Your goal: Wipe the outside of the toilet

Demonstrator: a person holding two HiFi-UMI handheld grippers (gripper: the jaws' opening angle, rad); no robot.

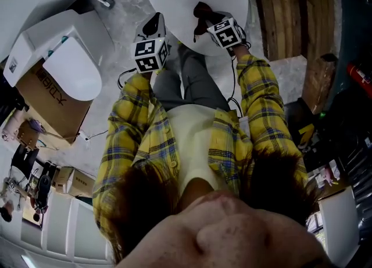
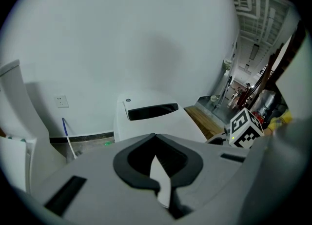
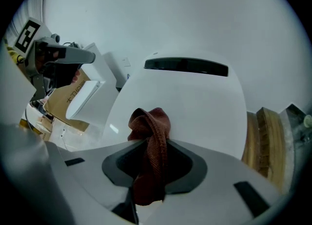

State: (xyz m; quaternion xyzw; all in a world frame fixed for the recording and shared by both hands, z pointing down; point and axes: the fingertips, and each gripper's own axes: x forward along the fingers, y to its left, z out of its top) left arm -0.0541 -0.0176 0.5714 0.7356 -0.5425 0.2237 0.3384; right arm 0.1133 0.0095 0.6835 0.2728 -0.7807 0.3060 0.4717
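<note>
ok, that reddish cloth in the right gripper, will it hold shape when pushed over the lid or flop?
Likely floppy: the cloth bunches in folds above the right gripper and hangs limp below it. Probably light, since a narrow pinch carries it. Its ribbed weave should drag rather than slide on the glossy toilet lid.
</note>
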